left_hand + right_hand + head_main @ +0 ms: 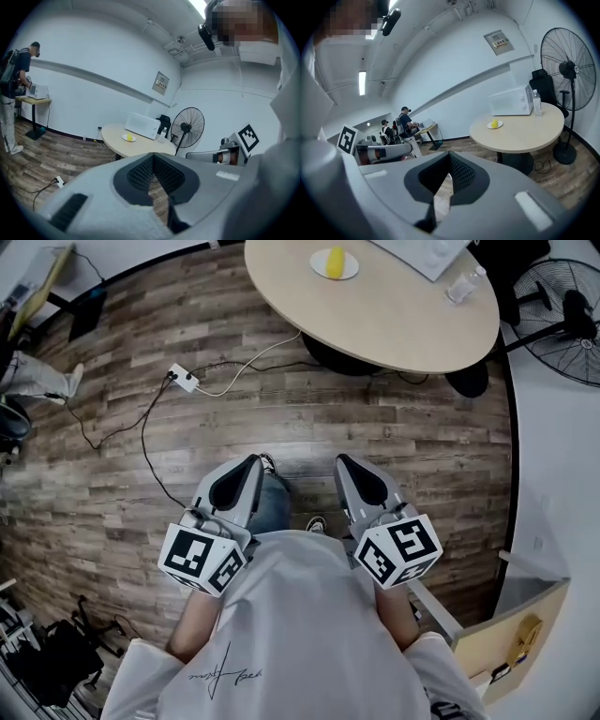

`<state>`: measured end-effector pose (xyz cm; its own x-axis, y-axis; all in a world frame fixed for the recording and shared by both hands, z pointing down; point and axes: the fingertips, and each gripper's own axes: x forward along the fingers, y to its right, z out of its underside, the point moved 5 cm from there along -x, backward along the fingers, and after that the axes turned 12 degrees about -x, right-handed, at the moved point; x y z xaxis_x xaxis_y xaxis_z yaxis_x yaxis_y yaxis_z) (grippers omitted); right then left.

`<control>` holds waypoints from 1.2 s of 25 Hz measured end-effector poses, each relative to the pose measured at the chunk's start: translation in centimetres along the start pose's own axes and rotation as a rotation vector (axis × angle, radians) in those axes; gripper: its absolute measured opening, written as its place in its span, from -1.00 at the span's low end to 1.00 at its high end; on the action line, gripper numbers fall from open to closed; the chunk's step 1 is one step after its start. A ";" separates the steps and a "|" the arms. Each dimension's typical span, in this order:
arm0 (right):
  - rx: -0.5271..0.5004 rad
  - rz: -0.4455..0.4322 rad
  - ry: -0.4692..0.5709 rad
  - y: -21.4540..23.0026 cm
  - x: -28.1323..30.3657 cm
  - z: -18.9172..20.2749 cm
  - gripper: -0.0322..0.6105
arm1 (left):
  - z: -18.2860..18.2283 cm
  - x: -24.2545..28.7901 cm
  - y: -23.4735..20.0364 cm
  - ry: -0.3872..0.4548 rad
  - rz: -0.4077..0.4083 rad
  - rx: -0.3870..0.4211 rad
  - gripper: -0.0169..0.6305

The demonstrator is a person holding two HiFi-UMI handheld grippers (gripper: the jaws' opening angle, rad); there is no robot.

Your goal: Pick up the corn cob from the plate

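Our left gripper point(251, 465) hangs low over the wood floor point(281, 418), its tongs pressed together on nothing. Well ahead, on the round table point(394, 324), the corn cob point(334, 262) lies on a small white plate point(349, 274) (far out of reach). Our right gripper point(347, 465) is likewise closed tight and empty. We judge the cob light, stiff and bumpy, yet prone to roll. Gripping across its middle, with the jaws opened wide first, seems safest.
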<state>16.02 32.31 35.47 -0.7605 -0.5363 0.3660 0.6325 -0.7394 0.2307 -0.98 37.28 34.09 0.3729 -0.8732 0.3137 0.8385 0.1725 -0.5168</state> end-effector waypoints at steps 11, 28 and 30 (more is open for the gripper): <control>0.025 -0.114 -0.036 -3.1 9.8 -4.0 -0.86 | -5.4 1.5 -6.9 -0.014 0.053 0.001 -0.97; -0.082 0.166 0.005 -2.4 16.6 -8.3 -0.87 | -10.6 2.6 -14.2 -0.032 0.099 0.057 -0.97; -0.075 0.152 0.014 -2.5 16.9 -8.4 -0.87 | -10.5 2.6 -14.8 -0.036 0.095 0.049 -0.97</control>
<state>0.35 21.70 33.53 -0.6594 -0.6492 0.3790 0.7278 -0.6777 0.1053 -16.57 27.62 34.15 0.4649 -0.8350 0.2944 0.8168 0.2763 -0.5064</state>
